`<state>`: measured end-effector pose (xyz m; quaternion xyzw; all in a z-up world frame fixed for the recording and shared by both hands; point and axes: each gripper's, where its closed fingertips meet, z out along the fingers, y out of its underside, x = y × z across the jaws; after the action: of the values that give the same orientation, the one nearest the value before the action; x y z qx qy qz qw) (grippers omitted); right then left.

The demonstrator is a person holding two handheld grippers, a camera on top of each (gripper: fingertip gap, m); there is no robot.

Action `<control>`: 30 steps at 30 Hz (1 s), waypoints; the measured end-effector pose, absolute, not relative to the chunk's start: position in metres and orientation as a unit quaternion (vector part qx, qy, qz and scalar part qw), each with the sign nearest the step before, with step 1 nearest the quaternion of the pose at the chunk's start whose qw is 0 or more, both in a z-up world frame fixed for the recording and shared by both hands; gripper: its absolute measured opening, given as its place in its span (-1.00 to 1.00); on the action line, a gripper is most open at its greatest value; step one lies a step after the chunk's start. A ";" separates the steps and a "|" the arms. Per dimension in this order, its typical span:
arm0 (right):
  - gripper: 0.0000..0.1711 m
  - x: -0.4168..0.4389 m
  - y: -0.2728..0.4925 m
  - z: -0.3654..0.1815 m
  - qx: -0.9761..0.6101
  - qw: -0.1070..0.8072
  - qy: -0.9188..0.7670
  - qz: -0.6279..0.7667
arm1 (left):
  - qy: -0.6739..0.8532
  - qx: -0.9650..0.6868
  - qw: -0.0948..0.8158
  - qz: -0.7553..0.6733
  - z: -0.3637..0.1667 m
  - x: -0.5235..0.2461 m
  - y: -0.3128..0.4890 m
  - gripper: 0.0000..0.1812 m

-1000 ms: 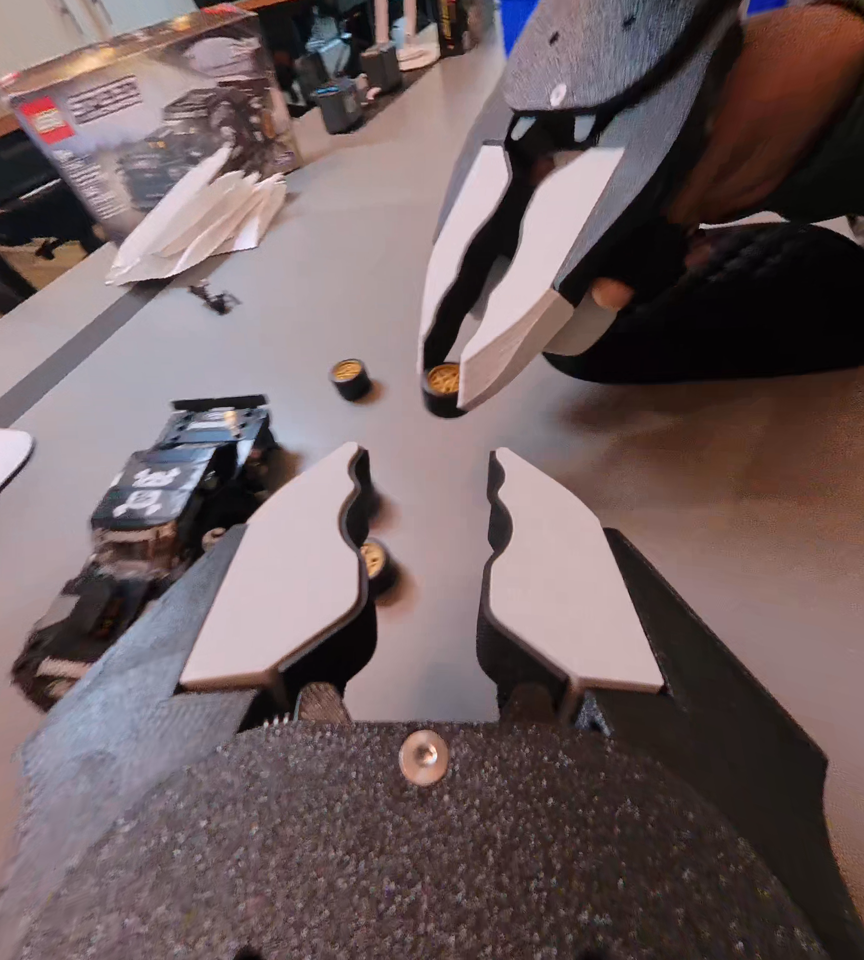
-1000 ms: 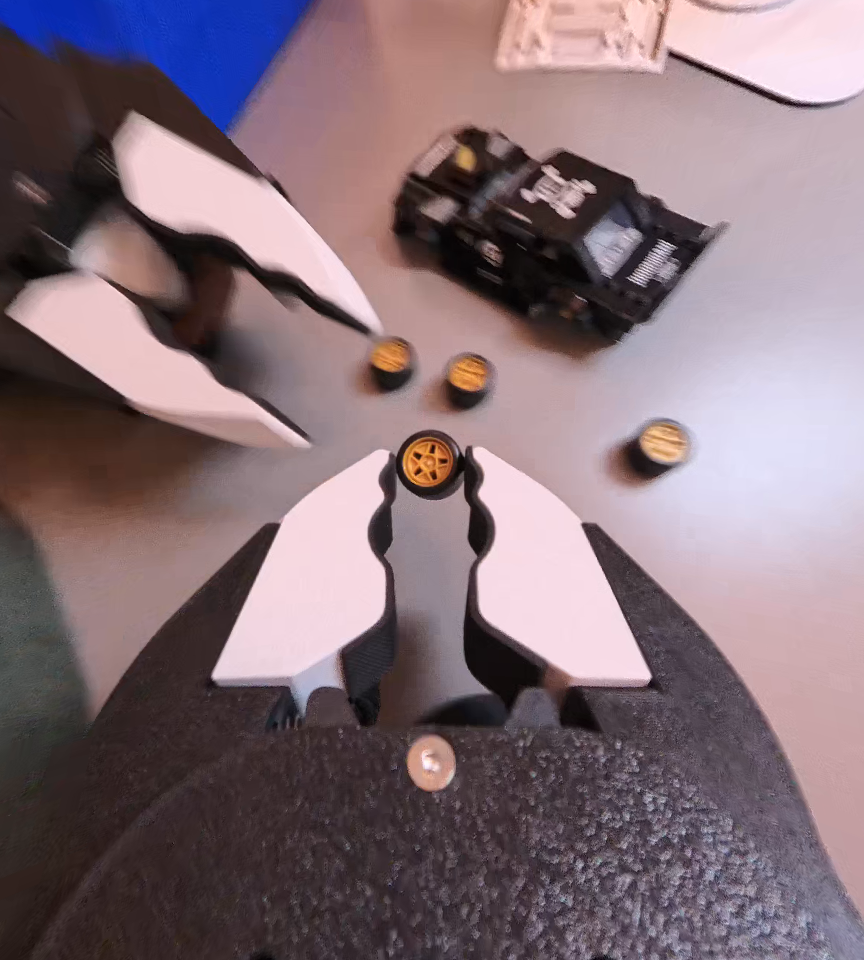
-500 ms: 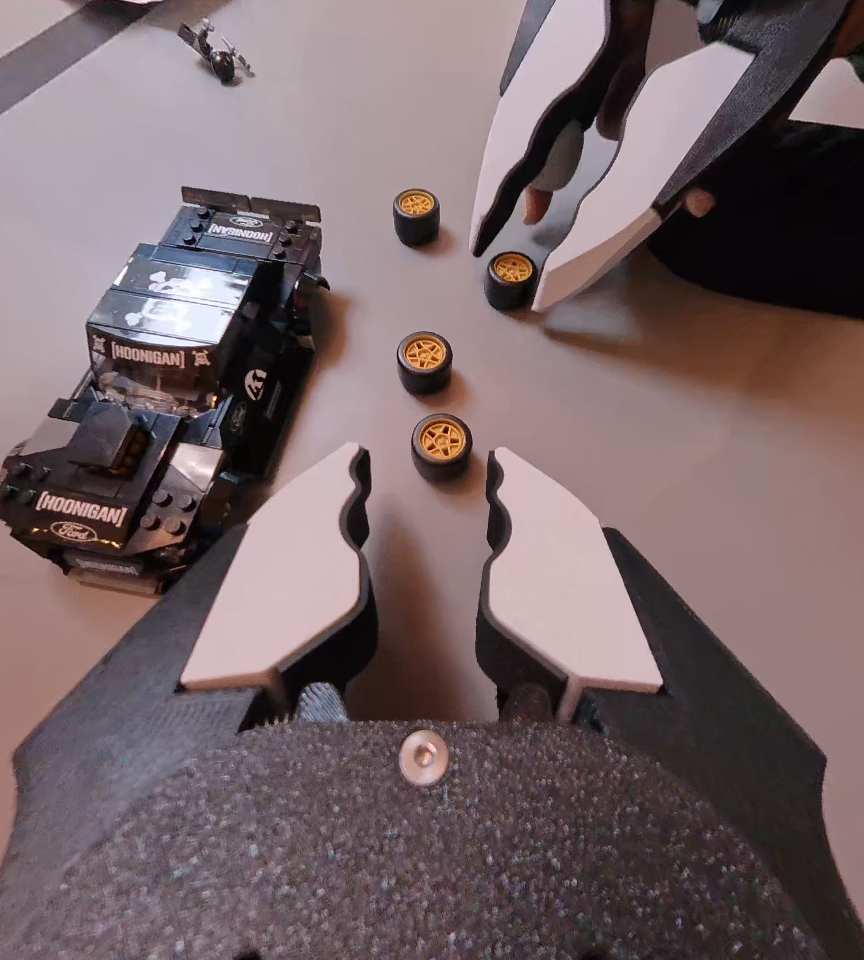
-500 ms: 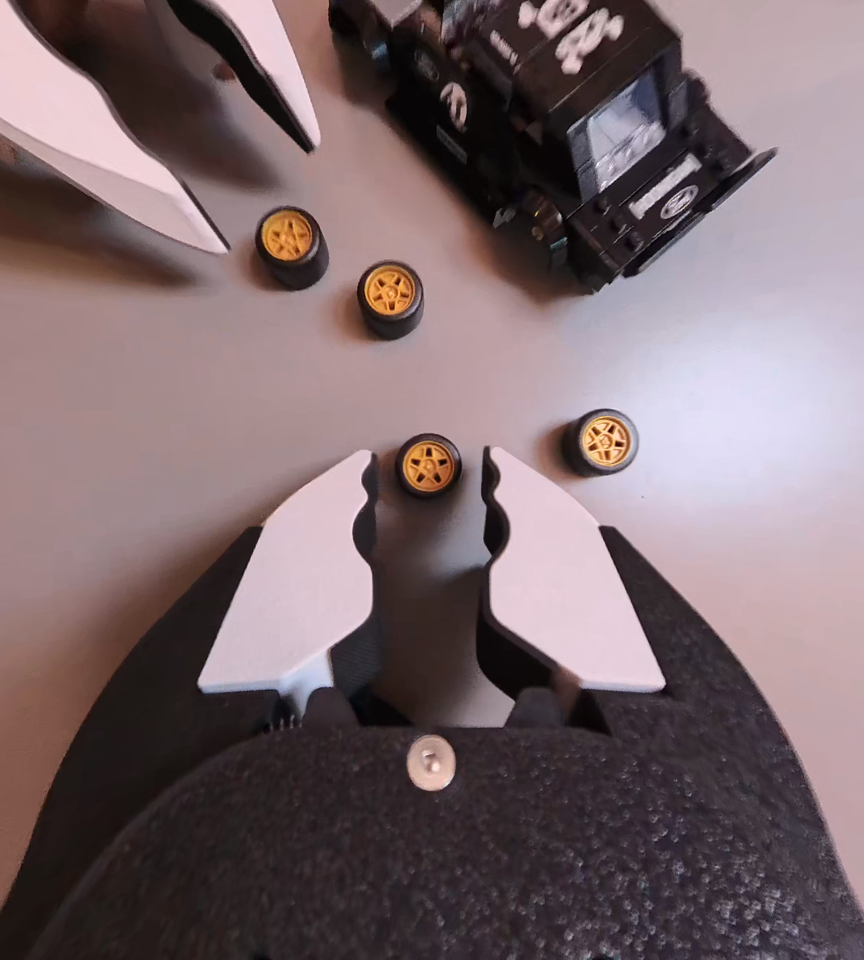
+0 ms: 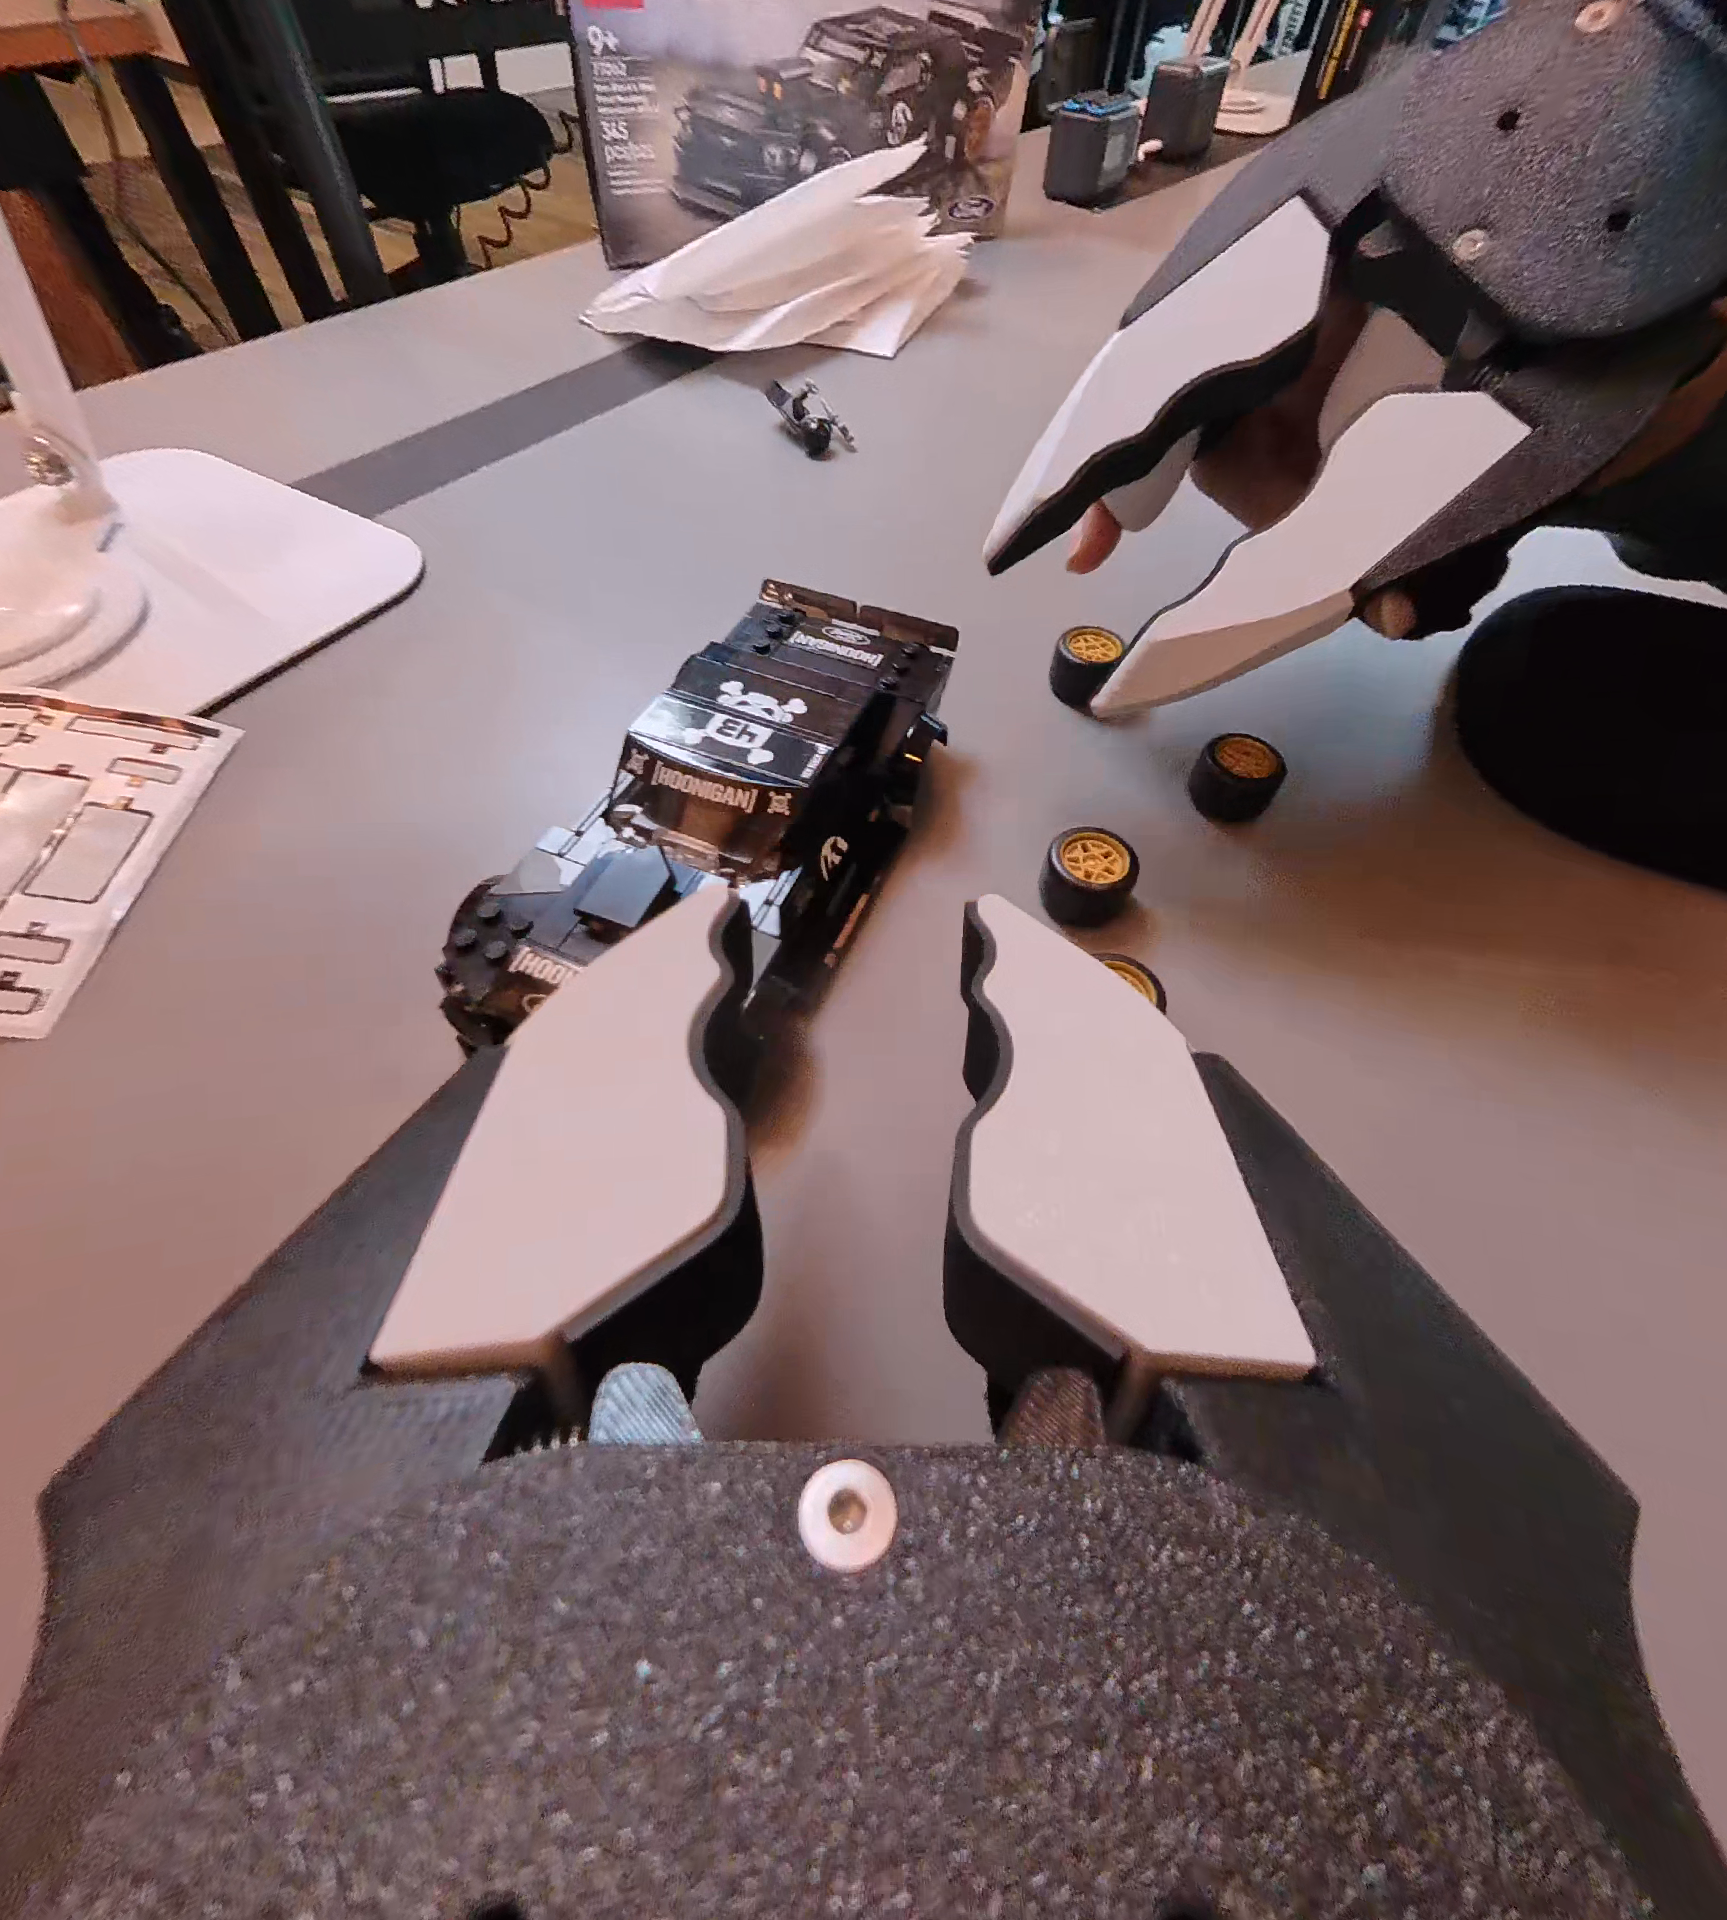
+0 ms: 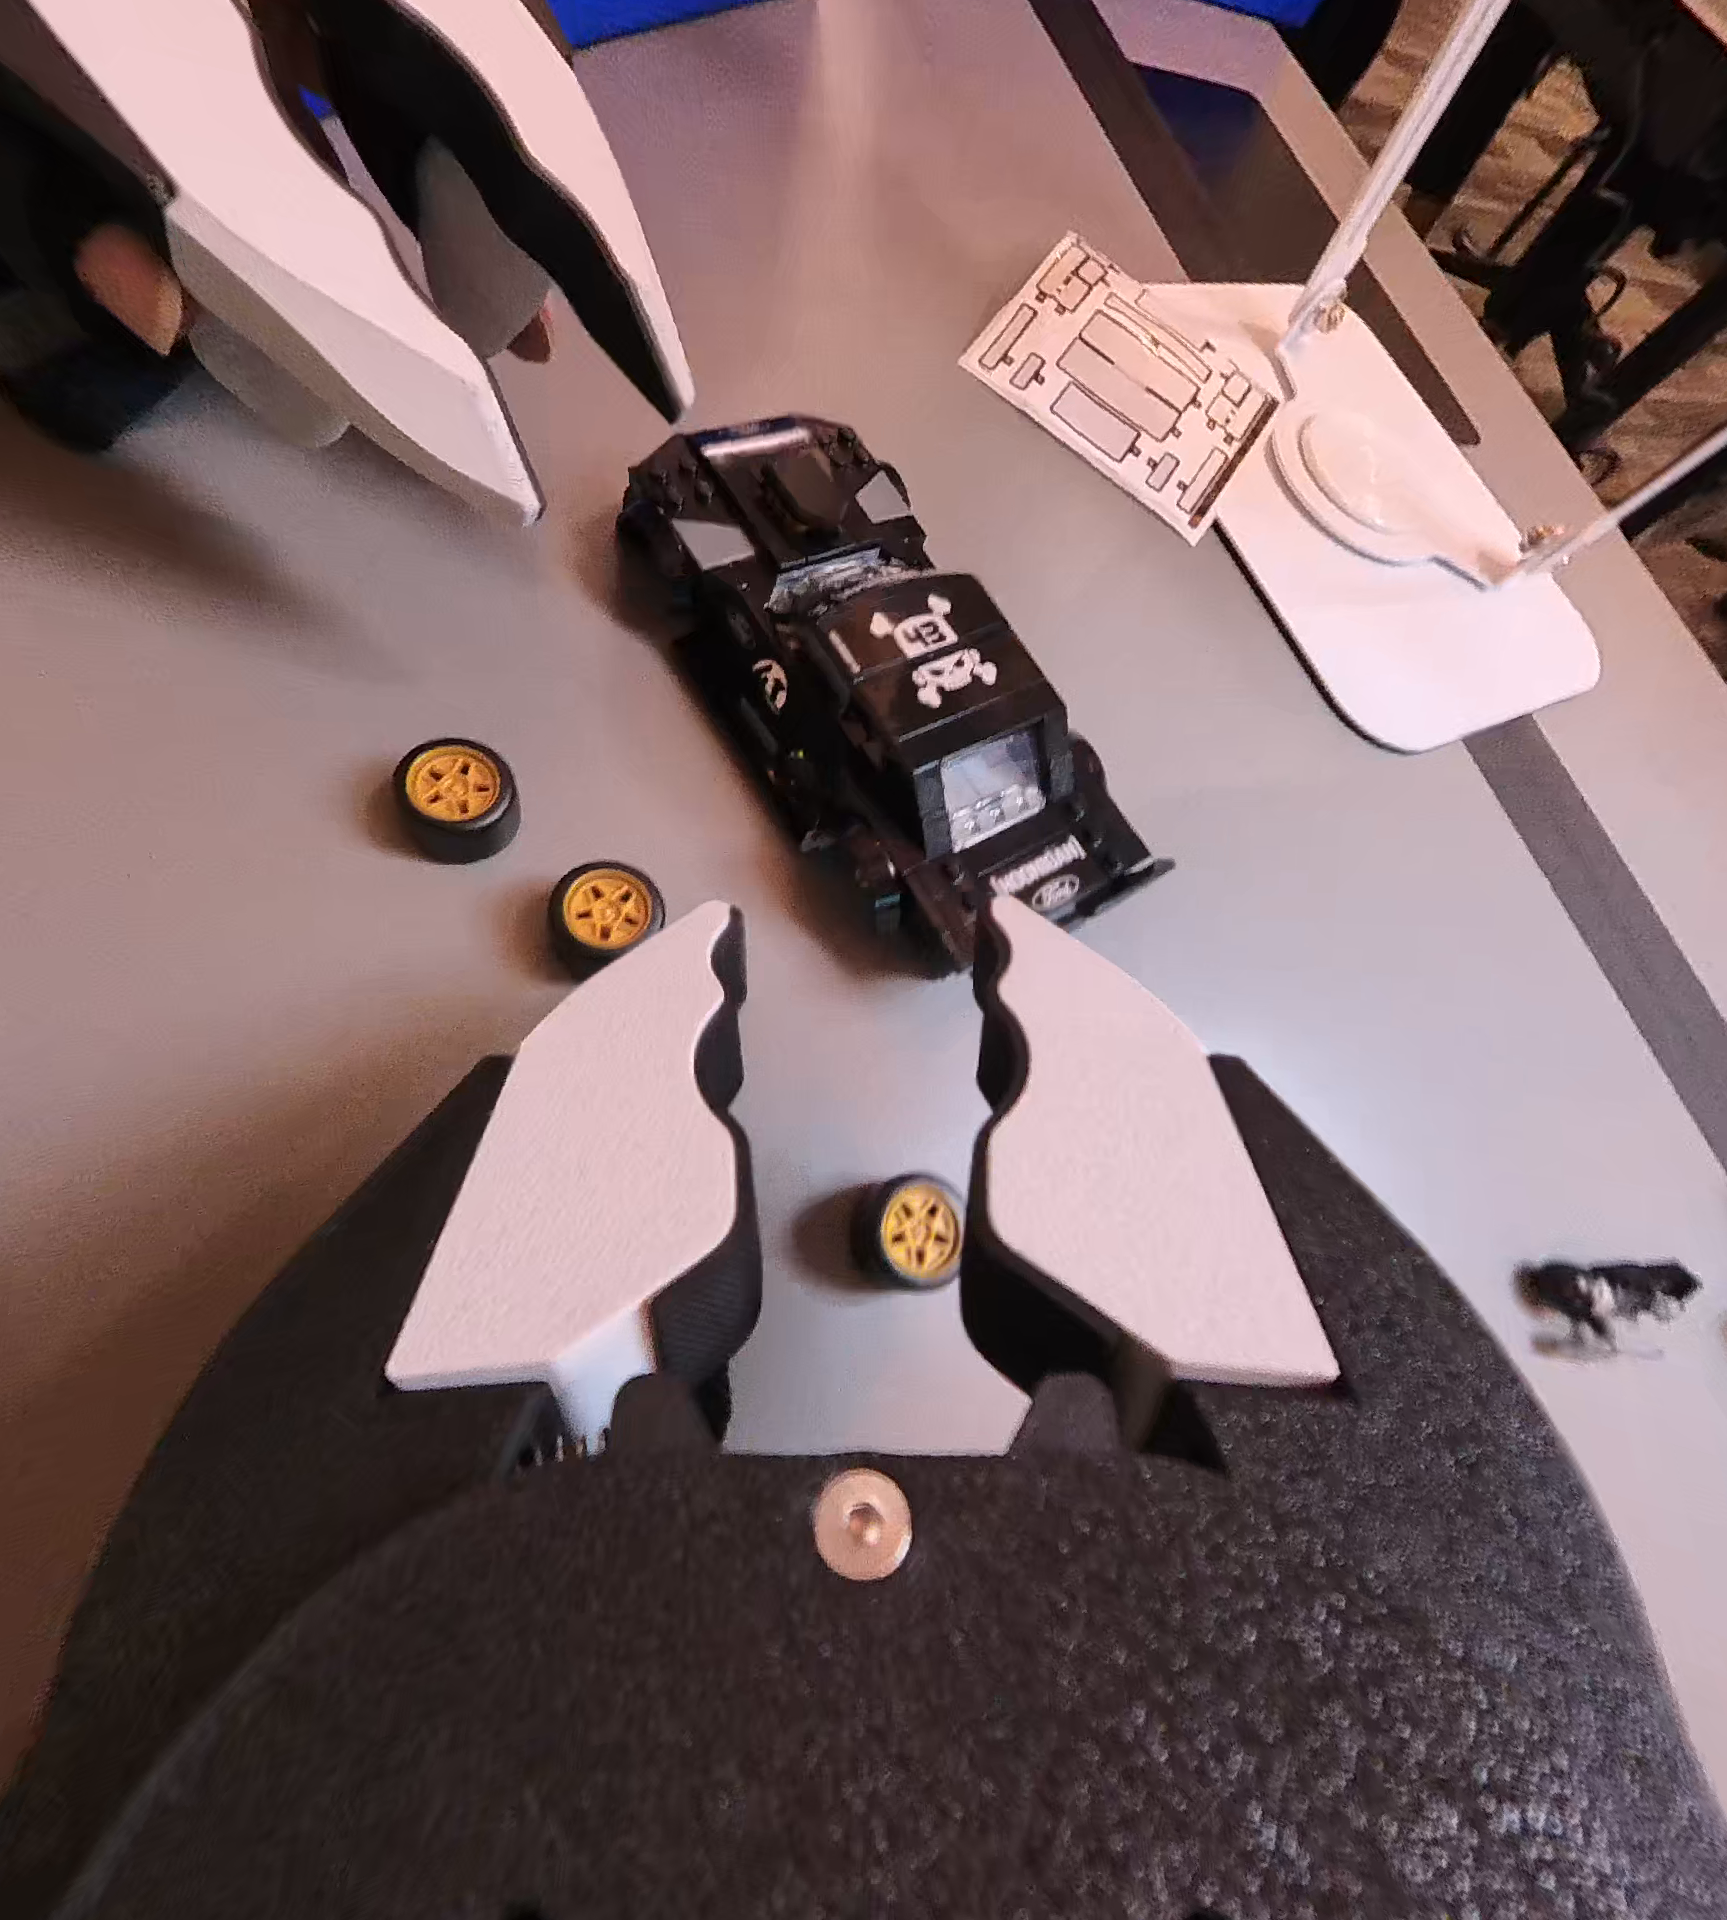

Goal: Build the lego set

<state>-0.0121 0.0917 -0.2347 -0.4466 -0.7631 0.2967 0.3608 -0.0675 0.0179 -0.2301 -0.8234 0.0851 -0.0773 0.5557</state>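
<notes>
Mid-bench, both grippers (left [image 5: 843, 925], right [image 6: 859, 925]) gape empty; wheel-fitting awaits: grasp a gold-hubbed black wheel [image 6: 913, 1232] beside the black brick car [image 6: 880, 707].

We see a black brick-built car [image 5: 750, 805] with white skull-and-crossbones markings on its roof, sitting on a matte grey table [image 5: 1358, 1091] crossed by a darker grey stripe. Small black-tyred wheels with gold spoked hubs [image 6: 456, 800] dot the grey. There's a white sticker sheet outlined in black [image 6: 1124, 384], and gripper fingers [image 5: 584, 1153] faced pale grey on speckled black.
</notes>
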 end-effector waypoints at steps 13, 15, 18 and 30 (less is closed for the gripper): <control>-0.03 -0.083 0.080 -0.252 -0.312 0.192 -0.905 0.215 | 0.054 -0.782 0.610 -0.116 -0.200 -0.064 0.007 -0.58; -0.02 -0.086 0.080 -0.258 -0.305 0.164 -0.919 0.190 | 0.037 -0.775 0.618 -0.126 -0.200 -0.068 0.004 -0.59; -0.06 -0.089 0.076 -0.263 -0.302 0.142 -0.928 0.165 | 0.012 -0.767 0.625 -0.146 -0.203 -0.074 0.001 -0.59; -0.21 -0.083 0.077 -0.270 -0.279 0.182 -0.936 0.115 | 0.077 -0.770 0.629 -0.081 -0.180 -0.070 0.004 -0.53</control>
<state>-0.0834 0.0769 -0.2702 -0.2785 -0.9360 0.1147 0.1819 -0.0701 0.0045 -0.1801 -0.7697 0.0768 -0.0810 0.6286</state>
